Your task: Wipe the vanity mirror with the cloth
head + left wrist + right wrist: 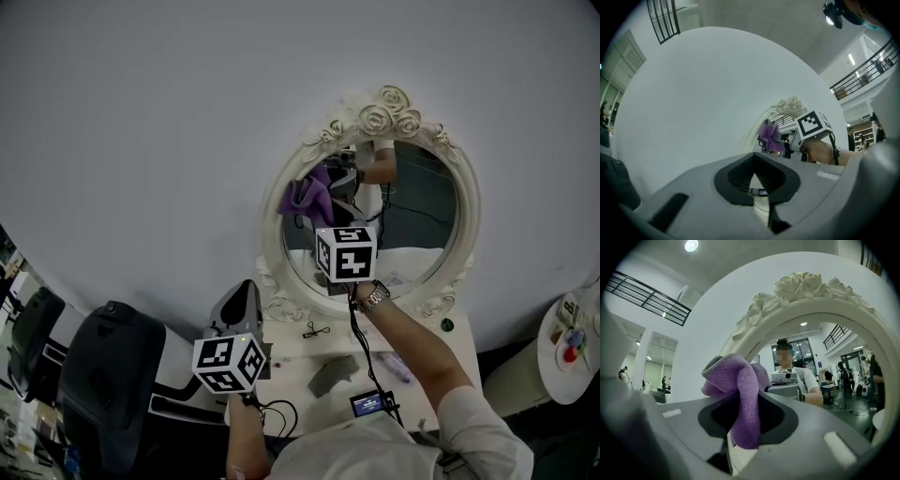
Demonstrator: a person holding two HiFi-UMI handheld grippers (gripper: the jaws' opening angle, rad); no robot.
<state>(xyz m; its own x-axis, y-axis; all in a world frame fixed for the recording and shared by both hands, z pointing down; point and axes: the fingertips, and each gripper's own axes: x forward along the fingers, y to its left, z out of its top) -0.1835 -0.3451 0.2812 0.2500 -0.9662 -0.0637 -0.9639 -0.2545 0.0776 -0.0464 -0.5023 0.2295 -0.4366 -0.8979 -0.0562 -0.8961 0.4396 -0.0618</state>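
Right tool (740, 425) is pinching cloth (738, 380) at mirror's (825, 357) left rim; left tool (754, 180), pressed together, is hanging beside tabletop's (291, 361) edge, seen only overhead

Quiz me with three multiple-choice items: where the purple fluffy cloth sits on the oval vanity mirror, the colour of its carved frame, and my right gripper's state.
1. Where is the purple fluffy cloth on the oval vanity mirror?
A. upper left of the glass, by the frame
B. lower right of the glass
C. top right of the glass

2. What colour is the mirror's carved rose frame?
A. black
B. gold
C. cream-white

3. What state is the right gripper in?
A. open and empty
B. shut on the cloth
C. open around the frame

Answers:
1 A: the head view shows the cloth at the glass's upper left edge.
2 C: the roses and rim are pale cream.
3 B: the right gripper view shows the cloth pinched between its jaws.
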